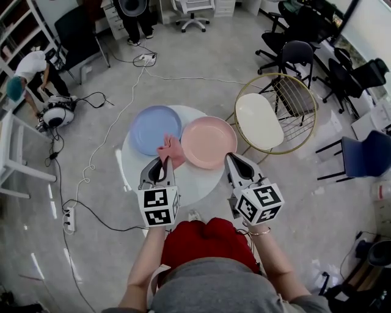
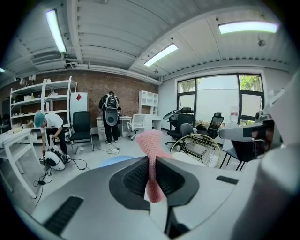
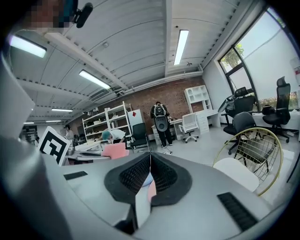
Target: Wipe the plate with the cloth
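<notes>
On a small round white table (image 1: pixel 131 165) lie a blue plate (image 1: pixel 154 128) and, to its right, a pink plate (image 1: pixel 209 142). My left gripper (image 1: pixel 164 161) is shut on a pink cloth (image 1: pixel 172 149), which pokes out over the gap between the two plates. In the left gripper view the cloth (image 2: pixel 152 154) stands up from between the closed jaws of that gripper (image 2: pixel 153 180). My right gripper (image 1: pixel 233 158) hovers at the pink plate's near right edge. In its own view this gripper (image 3: pixel 150 158) is shut with nothing held, and the cloth (image 3: pixel 115 150) shows at the left.
A gold wire chair with a white seat (image 1: pixel 259 120) stands right of the table. Office chairs (image 1: pixel 297 56) crowd the back right. Cables and a power strip (image 1: pixel 69 219) lie on the floor at left. One person bends down at far left (image 1: pixel 30 67), another stands at the back (image 1: pixel 135 15).
</notes>
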Motion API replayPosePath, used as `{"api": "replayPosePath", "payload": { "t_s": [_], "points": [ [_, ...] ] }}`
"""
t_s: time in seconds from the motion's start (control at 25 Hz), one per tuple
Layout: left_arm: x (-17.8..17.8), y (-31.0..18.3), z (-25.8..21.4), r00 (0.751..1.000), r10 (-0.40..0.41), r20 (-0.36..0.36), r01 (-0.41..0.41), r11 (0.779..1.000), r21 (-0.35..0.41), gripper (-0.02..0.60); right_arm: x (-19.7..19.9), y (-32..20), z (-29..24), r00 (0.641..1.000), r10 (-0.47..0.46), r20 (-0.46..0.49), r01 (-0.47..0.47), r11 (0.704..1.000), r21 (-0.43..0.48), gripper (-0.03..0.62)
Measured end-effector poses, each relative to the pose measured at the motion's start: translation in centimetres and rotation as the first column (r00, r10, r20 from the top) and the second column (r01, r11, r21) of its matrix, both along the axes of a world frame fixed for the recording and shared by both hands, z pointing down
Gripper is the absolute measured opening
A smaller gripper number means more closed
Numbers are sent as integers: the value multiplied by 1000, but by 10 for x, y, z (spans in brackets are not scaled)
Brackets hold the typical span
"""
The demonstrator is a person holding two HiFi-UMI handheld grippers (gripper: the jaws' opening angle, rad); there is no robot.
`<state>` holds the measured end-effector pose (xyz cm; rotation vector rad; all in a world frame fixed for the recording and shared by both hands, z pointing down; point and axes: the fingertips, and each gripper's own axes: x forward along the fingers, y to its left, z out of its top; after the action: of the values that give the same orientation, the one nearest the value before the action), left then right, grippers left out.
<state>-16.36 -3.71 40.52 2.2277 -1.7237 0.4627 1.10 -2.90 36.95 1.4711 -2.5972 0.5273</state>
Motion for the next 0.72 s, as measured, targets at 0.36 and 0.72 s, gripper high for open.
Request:
{"api": "replayPosePath", "payload": {
  "t_s": [0.36, 0.72],
  "points": [
    [20, 0, -24, 1000, 23, -10, -22, 996, 88, 32, 17, 2, -19, 1000, 10, 0, -10, 998, 68, 29],
    [42, 18, -48, 1000, 6, -6, -5, 988, 152, 32, 37, 15, -38, 1000, -20, -2, 20, 992, 122, 29]
  ]
}}
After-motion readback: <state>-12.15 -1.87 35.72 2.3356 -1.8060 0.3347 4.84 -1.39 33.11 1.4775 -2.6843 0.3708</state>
